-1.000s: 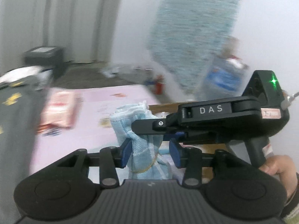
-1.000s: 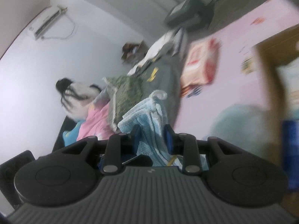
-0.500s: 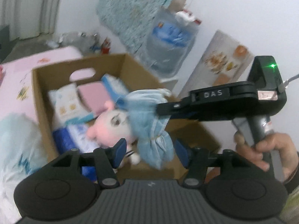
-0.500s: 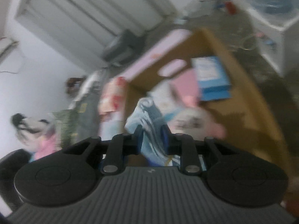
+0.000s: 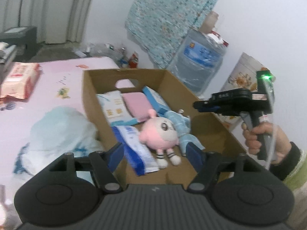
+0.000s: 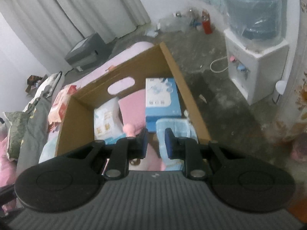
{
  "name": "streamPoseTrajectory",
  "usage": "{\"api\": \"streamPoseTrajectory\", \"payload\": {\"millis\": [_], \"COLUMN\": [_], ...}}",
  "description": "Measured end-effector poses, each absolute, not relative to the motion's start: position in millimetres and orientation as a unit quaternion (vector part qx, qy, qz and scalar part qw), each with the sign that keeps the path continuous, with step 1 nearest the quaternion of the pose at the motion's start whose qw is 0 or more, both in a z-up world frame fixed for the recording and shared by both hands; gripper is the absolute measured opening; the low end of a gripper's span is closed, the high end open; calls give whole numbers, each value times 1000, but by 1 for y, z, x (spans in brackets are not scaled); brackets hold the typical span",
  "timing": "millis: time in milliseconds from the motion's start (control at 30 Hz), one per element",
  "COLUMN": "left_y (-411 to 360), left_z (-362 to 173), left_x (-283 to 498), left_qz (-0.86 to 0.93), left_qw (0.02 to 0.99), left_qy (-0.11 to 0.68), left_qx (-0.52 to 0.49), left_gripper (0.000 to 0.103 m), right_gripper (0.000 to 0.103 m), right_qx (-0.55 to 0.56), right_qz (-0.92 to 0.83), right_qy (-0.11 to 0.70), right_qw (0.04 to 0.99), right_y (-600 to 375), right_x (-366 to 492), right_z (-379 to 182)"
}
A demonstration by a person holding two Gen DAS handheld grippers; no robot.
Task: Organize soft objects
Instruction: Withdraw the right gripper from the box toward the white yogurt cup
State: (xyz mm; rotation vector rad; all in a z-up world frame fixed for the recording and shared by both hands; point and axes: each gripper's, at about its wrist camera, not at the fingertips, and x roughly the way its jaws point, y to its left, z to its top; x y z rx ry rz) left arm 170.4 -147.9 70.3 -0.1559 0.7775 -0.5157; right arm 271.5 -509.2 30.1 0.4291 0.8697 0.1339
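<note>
Towel (image 5: 182,128), the light blue one, now lies inside the cardboard box (image 5: 90,99), along the right side of the pink plush doll (image 5: 163,130). A second ago it hung bunched between both grippers, over the pink bed; half a second ago it dangled above the open box, pinched by the right gripper alone with the left gripper's jaws loose on either side of it. It has since dropped free of both.

In the left wrist view the left gripper (image 5: 153,153) hovers low over the near end of the box, pointing down into it. Its jaws are opening, with the doll's legs and a blue-and-white packet (image 5: 136,149) seen below between them, but nothing touching the pads.

The right gripper (image 5: 203,107) is held out level over the far right wall of the box, a hand (image 5: 266,140) wrapped around its handle. Its jaws are pressed nearly together and hold nothing. In the right wrist view the towel (image 6: 174,128) shows under and beyond the fingertips (image 6: 168,140), lying in the box below them beside a blue tissue box (image 6: 163,99) and a pink pad (image 6: 132,109).

Beside the box on the bed (image 5: 57,80) sits a pale blue bundle (image 5: 57,130).
</note>
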Motion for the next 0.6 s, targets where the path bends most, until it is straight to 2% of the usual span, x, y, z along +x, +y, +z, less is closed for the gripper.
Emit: {"api": "streamPoseTrajectory", "payload": {"millis": [100,167,233,300,400,600], "left_y": [-127,-109,-89,-65,-27,44], "left_z": [78,83,84,81,71,36], "left_x": [158,147,135,123,110,77], "left_qz": [-226,-210,-189,-164,-110,30], "left_qw": [902,911,920,927,931,923], "left_qy": [360,346,333,326,332,342], "left_qx": [-74,-76,-80,-89,-110,-173], "left_gripper": [82,87,91,92,92,91], "right_gripper": [22,28,49,60,66,67], "right_qx": [228,241,260,272,283,262], "right_qz": [79,97,122,149,194,265], "right_qy": [410,401,387,369,352,349], "right_qw": [879,878,876,876,871,860], "right_y": [-506,-501,-494,-486,-465,-410], "right_x": [267,256,239,225,206,205], "right_z": [40,49,58,63,69,79]}}
